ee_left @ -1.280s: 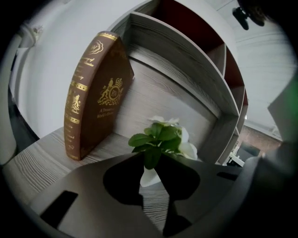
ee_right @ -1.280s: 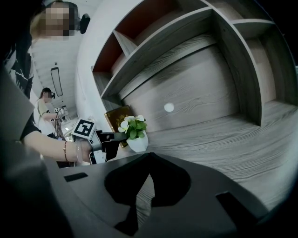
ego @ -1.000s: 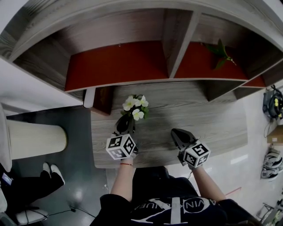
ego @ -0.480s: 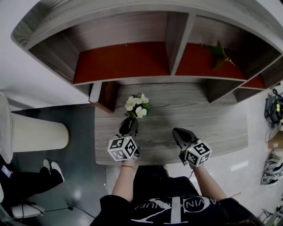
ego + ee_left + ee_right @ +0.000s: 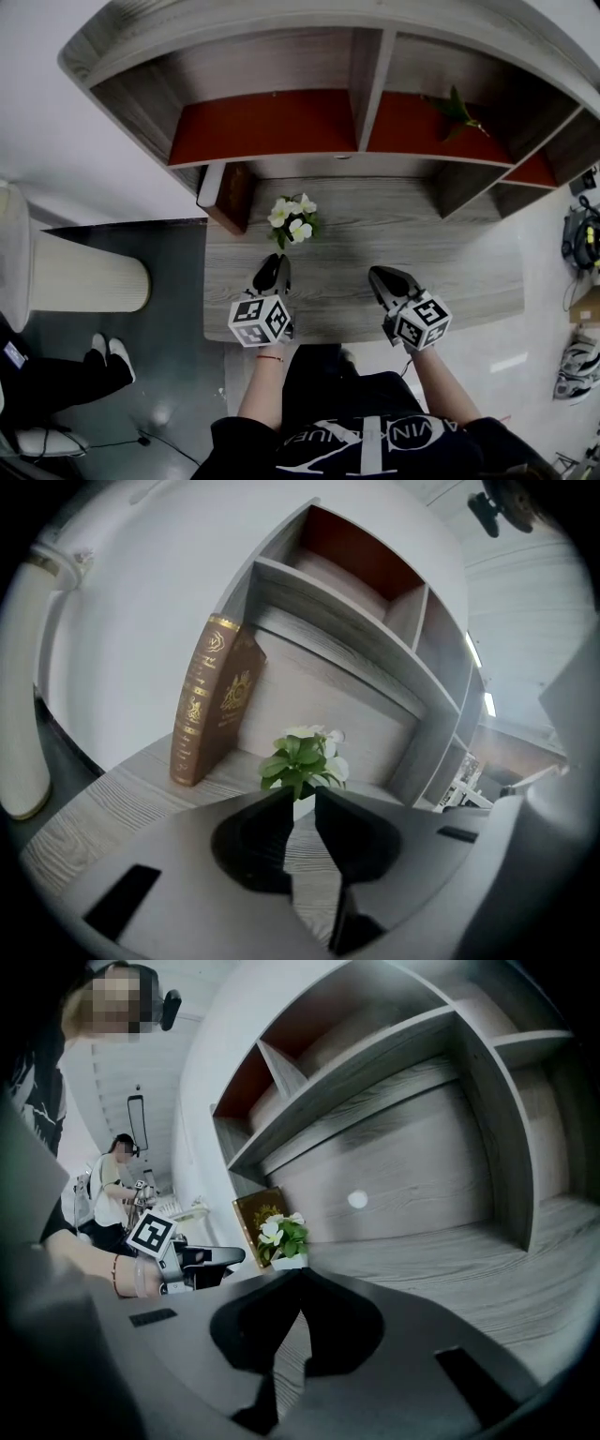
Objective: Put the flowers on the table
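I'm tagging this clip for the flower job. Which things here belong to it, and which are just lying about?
Job: flowers, standing on the table; left gripper, open, just short of them.

Lying about: book leaning beside the flowers; shelf; sprig on the shelf; right gripper, shut on nothing.

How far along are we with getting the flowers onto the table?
Looks done: the white-flowered plant in its white pot stands upright on the grey wood-grain table. In hand: nothing. The left gripper has its jaws slightly apart, short of the pot, and the right gripper is shut, empty. Left: likely only backing away.
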Demonstrator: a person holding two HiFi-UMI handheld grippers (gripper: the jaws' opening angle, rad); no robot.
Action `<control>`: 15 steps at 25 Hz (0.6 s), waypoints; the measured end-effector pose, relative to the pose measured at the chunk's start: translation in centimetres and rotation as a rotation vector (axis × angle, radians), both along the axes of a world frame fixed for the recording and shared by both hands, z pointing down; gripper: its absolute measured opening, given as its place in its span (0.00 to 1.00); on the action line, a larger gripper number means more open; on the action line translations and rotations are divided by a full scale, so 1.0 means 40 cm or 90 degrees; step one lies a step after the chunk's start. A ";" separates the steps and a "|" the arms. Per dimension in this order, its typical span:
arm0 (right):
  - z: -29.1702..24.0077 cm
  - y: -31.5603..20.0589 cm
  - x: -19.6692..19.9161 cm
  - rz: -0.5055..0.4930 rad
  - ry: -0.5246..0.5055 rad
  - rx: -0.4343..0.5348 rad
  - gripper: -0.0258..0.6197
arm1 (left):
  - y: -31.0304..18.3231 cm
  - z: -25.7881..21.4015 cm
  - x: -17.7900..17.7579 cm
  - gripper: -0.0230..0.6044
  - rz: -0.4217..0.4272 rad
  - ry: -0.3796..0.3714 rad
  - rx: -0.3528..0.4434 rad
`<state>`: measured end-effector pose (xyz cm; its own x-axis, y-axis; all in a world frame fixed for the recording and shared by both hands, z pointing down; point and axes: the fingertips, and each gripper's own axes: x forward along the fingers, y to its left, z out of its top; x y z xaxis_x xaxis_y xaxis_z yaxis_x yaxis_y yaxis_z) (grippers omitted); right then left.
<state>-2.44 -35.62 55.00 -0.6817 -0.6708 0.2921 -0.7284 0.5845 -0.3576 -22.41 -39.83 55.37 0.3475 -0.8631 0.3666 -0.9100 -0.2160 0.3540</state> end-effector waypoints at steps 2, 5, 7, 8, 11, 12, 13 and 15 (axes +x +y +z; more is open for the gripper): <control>-0.016 0.003 0.003 0.001 -0.003 0.012 0.05 | 0.013 -0.016 0.003 0.11 0.007 -0.017 0.011; -0.038 0.011 0.006 -0.001 -0.002 0.030 0.05 | 0.034 -0.042 0.012 0.07 0.022 -0.038 0.031; -0.056 0.016 0.010 -0.002 0.000 0.043 0.05 | 0.047 -0.064 0.020 0.05 0.029 -0.046 0.047; -0.065 0.018 0.013 -0.002 0.001 0.050 0.05 | 0.053 -0.076 0.024 0.05 0.032 -0.049 0.055; -0.092 0.027 0.023 -0.001 -0.001 0.069 0.05 | 0.073 -0.115 0.033 0.04 0.038 -0.064 0.080; -0.102 0.029 0.026 0.000 -0.001 0.075 0.05 | 0.079 -0.127 0.035 0.04 0.039 -0.072 0.089; -0.111 0.031 0.030 0.002 -0.002 0.082 0.05 | 0.084 -0.139 0.037 0.04 0.041 -0.079 0.097; -0.129 0.032 0.037 0.005 -0.003 0.094 0.05 | 0.093 -0.160 0.040 0.04 0.043 -0.093 0.110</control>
<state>-0.97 -34.36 49.85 -0.6774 -0.7115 0.1869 -0.7317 0.6255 -0.2709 -20.83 -36.11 48.98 0.3612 -0.8939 0.2655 -0.9300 -0.3246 0.1725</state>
